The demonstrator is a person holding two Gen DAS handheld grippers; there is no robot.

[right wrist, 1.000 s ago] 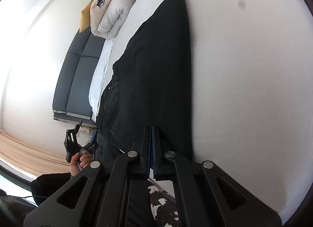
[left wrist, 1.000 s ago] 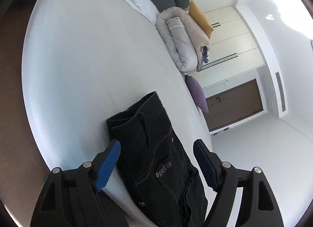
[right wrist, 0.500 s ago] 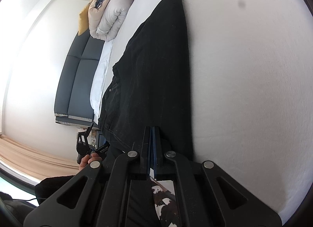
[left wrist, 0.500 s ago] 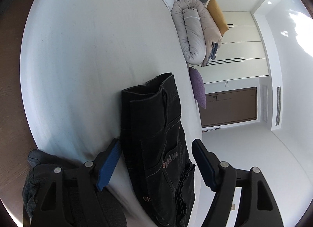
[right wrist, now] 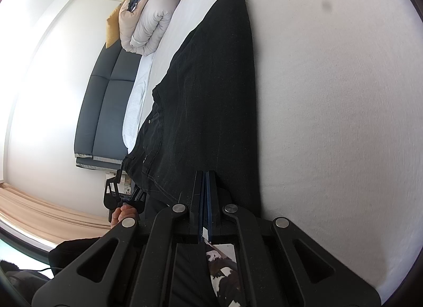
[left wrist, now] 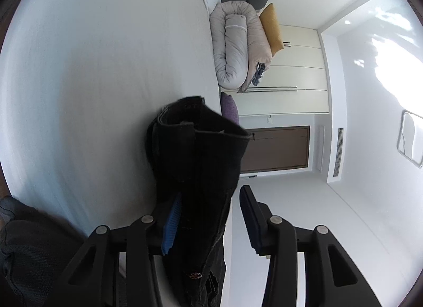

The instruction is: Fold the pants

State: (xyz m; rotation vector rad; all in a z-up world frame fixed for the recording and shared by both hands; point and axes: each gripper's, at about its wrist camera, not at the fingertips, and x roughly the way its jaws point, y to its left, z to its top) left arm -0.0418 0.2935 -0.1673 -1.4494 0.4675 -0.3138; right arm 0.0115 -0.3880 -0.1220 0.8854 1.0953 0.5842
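Note:
Black pants (right wrist: 211,95) lie stretched along the white bed (right wrist: 330,122). Their waistband end (left wrist: 195,153) stands up between the jaws of my left gripper (left wrist: 211,193). Those jaws are closing: the left pad (left wrist: 171,223) touches the fabric, while the right pad (left wrist: 248,217) is still a gap away from it. My right gripper (right wrist: 203,175) is shut at the other end, with the leg fabric running into its closed tips. In the right wrist view the left gripper (right wrist: 116,188) and the hand (right wrist: 124,214) holding it show at the waist end.
A rolled grey duvet (left wrist: 232,50), a yellow cushion (left wrist: 272,29) and a purple pillow (left wrist: 228,106) sit at the bed's far end. A dark grey sofa (right wrist: 105,101) stands beyond the bed. White cupboards and a brown door (left wrist: 277,148) line the wall.
My left gripper has sunk and rolled, and its jaws have narrowed around the waistband, which now rises between them. The right gripper has kept still and shut.

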